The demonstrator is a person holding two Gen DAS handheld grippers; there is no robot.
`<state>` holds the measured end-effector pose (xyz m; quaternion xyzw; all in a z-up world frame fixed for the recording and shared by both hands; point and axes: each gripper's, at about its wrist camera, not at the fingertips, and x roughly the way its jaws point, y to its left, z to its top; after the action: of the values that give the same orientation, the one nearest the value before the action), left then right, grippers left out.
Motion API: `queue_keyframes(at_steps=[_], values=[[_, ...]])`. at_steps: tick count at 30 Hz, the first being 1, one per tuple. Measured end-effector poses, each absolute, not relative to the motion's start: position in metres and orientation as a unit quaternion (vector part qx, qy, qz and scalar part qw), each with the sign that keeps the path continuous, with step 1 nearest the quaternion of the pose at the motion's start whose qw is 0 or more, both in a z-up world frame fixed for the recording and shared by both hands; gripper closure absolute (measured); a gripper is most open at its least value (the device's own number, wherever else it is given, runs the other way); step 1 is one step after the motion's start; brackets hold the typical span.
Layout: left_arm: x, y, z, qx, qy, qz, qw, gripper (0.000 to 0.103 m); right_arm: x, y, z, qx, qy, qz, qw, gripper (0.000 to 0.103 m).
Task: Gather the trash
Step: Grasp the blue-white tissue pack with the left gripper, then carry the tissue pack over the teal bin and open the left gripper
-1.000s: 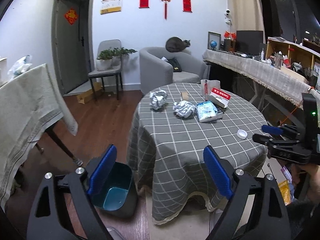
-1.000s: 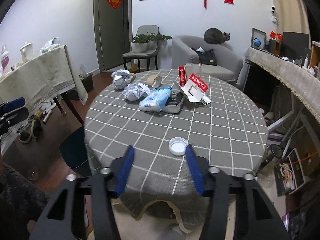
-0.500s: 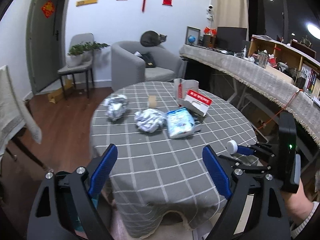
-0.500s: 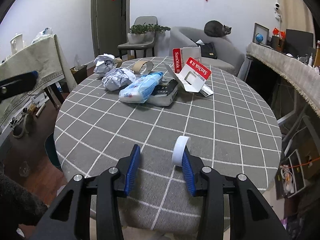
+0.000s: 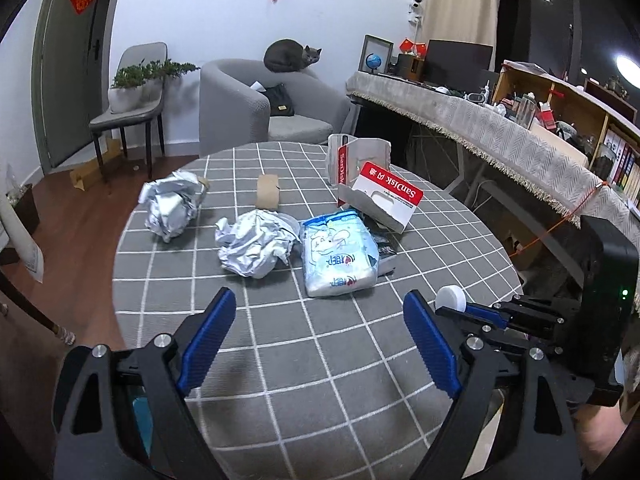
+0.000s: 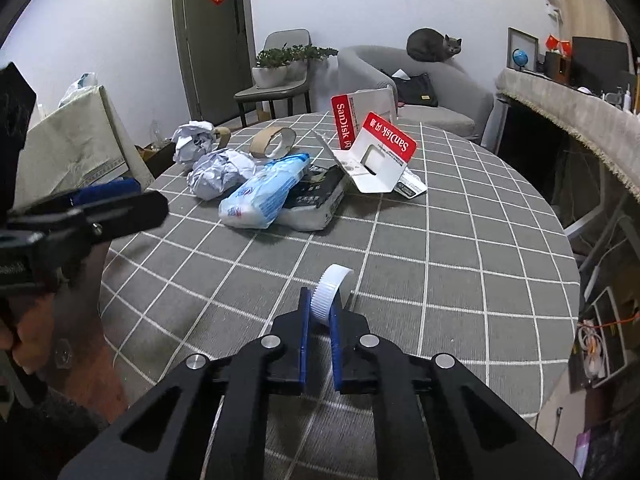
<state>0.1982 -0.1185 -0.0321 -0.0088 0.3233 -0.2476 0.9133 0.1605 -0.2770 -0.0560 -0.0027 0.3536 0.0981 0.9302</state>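
So the right gripper (image 6: pixel 320 320) has its blue fingers (image 6: pixel 305 322) pinched nearly together on a white bottle cap (image 6: pixel 330 292), which sits on edge between the tips with its ribbed rim showing, lifted just above the table (image 6: pixel 460 240) near the front edge. From the left camera you can spot that same cap (image 5: pixel 450 298) sticking up at the tip of the right gripper (image 5: pixel 472 312) off to the right side. The left gripper (image 5: pixel 316 344) is spread wide with nothing in it, hovering over the near part of the checked grey tablecloth. The rest of the trash is further back in a loose cluster: two crumpled foil balls (image 5: pixel 256 246), one of them off to the left on its own, a blue and white tissue pack (image 5: pixel 340 258) lying partly on a dark flat packet (image 6: pixel 316 196), a cardboard tape core (image 5: pixel 268 192), and an opened red and white SanDisk card package (image 5: pixel 380 196) standing up behind them. A grey cat (image 5: pixel 292 56) is curled on the back of the armchair (image 5: pixel 240 104) beyond the table.
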Motion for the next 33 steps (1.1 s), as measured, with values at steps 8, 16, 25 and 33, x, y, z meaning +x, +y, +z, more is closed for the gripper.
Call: queue_keyframes(at_steps=[8,16,25,33], values=[[0.218,-0.130,-0.036,-0.040,0.336,-0.258,0.905,0.015,0.161,-0.281,-0.044,0.028,0.334,0.104,0.936,0.095],[0.242,-0.141,-0.048,-0.070,0.372,-0.267,0.886,0.022,0.167,-0.311,-0.028,0.118,0.308,0.095,0.939,0.095],[0.263,-0.154,-0.060,-0.072,0.405,-0.263,0.872,0.032,0.172,-0.315,-0.020,0.128,0.302,0.102,0.939,0.095],[0.263,-0.150,-0.053,-0.047,0.388,-0.284,0.876,0.049,0.184,-0.306,-0.009,0.112,0.296,0.107,0.942,0.095]])
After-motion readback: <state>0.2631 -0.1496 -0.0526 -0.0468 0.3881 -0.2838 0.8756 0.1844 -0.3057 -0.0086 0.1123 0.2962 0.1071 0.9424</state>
